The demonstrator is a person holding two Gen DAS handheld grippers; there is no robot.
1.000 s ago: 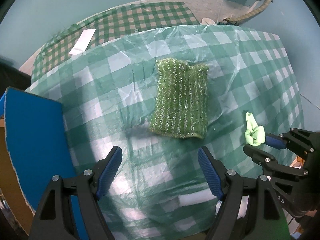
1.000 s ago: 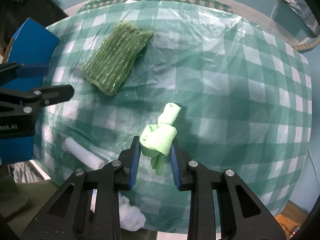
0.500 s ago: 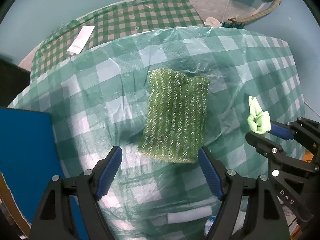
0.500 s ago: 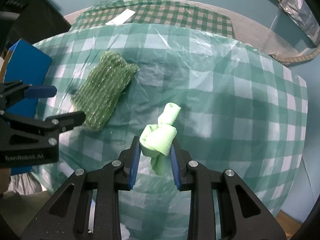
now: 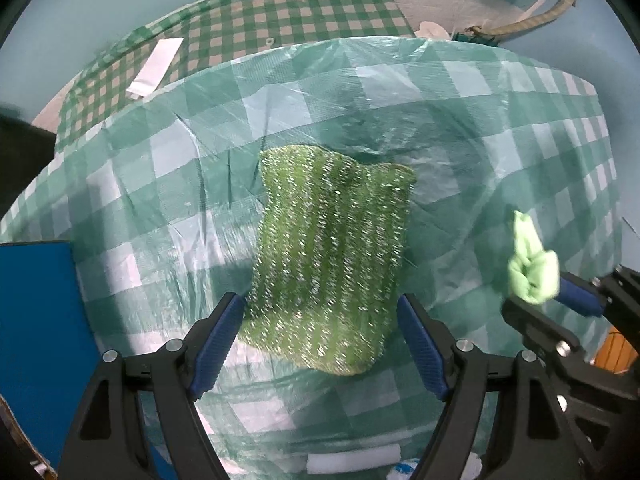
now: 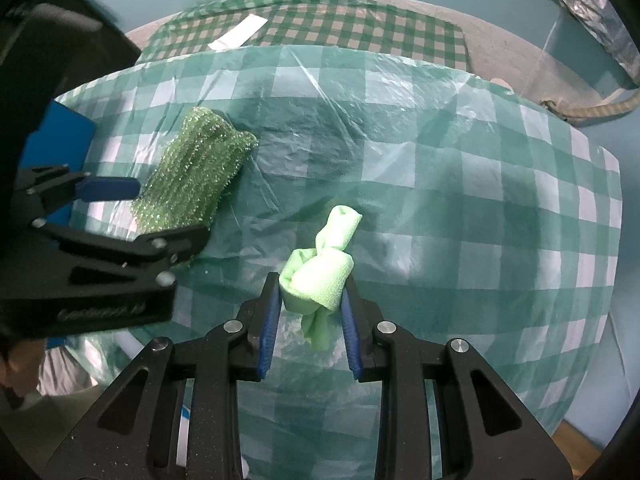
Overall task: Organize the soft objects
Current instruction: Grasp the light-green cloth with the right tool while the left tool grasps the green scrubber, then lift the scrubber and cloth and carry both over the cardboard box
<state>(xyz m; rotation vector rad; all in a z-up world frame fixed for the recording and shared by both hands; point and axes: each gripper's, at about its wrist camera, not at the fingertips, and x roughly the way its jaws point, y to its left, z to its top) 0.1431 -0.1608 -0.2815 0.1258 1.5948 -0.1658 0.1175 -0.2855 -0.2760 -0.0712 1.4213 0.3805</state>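
Observation:
A dark green glittery knitted cloth lies flat on the green checked plastic table cover. My left gripper is open, its blue fingers on either side of the cloth's near edge, just above it. The cloth also shows in the right wrist view, with the left gripper over its near end. My right gripper is shut on a knotted light green cloth and holds it above the table. That cloth shows at the right in the left wrist view.
A blue board stands at the table's left edge. A white roll lies at the near edge. A second, finer checked cloth with a white strip lies behind the table. Teal walls surround the table.
My left gripper has moved forward until its open fingers straddle the near edge of the dark green cloth. The right gripper has moved forward over the table, still holding the light green cloth.

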